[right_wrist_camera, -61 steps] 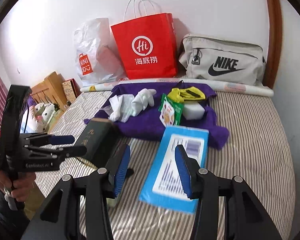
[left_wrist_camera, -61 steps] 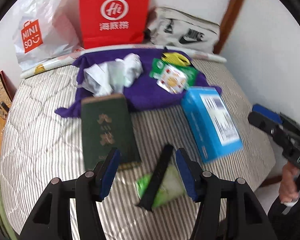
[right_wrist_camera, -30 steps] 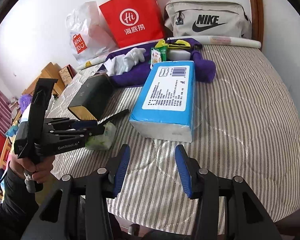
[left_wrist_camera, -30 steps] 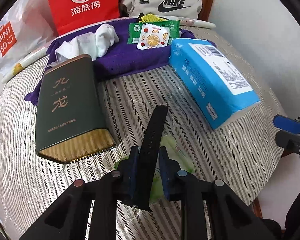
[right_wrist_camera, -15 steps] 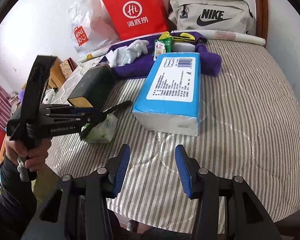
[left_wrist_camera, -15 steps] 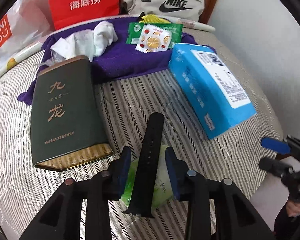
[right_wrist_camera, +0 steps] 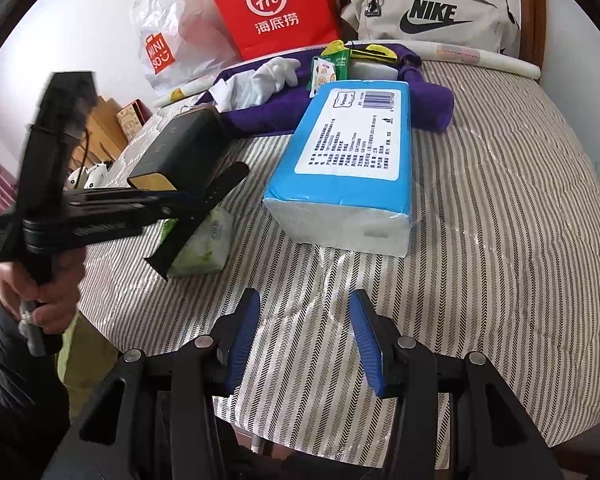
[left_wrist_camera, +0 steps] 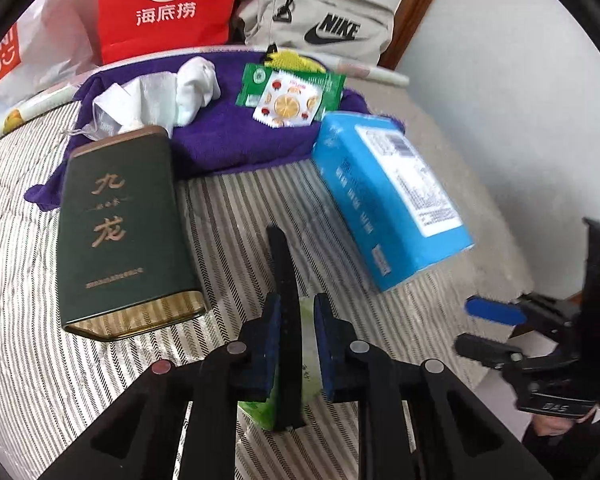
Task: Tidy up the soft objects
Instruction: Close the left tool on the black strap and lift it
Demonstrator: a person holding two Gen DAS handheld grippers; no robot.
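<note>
left wrist view: my left fingers (left_wrist_camera: 296,344) close around the black strap (left_wrist_camera: 286,280) lying over the green tissue pack (right_wrist_camera: 204,246) on the bed (right_wrist_camera: 500,208). my right fingers (right_wrist_camera: 304,344) hover open, empty. step: grasping; next, lift toward the purple towel (left_wrist_camera: 236,144).

your left gripper (left_wrist_camera: 296,340) is showing a matte black frame with angular cut-out arms, round silver-grey rivets at the joints and dark blue pads (left_wrist_camera: 270,340) lining its fingers. your right gripper (right_wrist_camera: 304,344) is wearing the same black frame and silver rivets, with brighter blue ribbed pads (right_wrist_camera: 240,344), and pale lettering too blurred to read is running along the left unit's side in the right wrist view. your left hand (right_wrist_camera: 40,292) is showing bare skin, with a dark sleeve (right_wrist_camera: 16,400) covering the forearm.
</note>
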